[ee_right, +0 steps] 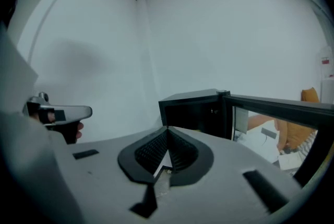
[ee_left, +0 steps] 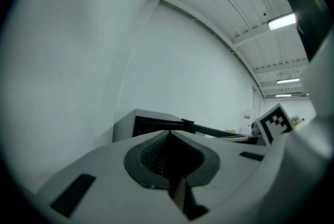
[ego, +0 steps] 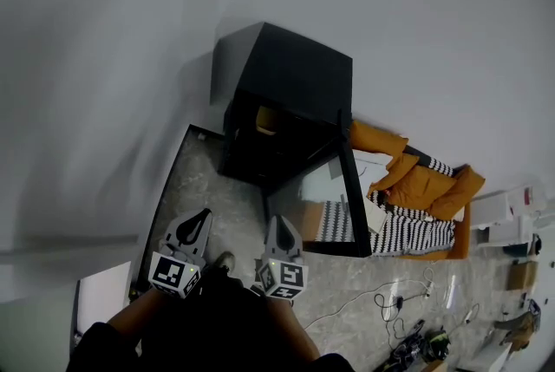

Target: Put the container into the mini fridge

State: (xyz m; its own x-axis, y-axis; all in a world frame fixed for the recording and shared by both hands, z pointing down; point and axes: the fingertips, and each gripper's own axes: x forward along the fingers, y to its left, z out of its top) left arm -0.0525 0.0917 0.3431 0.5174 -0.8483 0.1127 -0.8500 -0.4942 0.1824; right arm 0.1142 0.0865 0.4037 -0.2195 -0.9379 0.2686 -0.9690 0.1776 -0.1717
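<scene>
The black mini fridge (ego: 286, 93) stands on the floor against the white wall, its glass door (ego: 323, 207) swung open to the right. An orange-tan object (ego: 265, 120), possibly the container, sits inside on the upper level. My left gripper (ego: 204, 214) and right gripper (ego: 278, 221) hover side by side in front of the fridge, well short of it, both shut and empty. In the left gripper view the closed jaws (ee_left: 168, 133) point at the fridge (ee_left: 148, 122). In the right gripper view the closed jaws (ee_right: 167, 128) face the open fridge (ee_right: 193, 109).
An orange jacket (ego: 421, 181) and a black-and-white striped cloth (ego: 408, 231) lie right of the door. Cables (ego: 390, 303) trail over the marble floor at lower right, with boxes (ego: 507, 212) beyond. A shoe (ego: 225, 261) shows between the grippers.
</scene>
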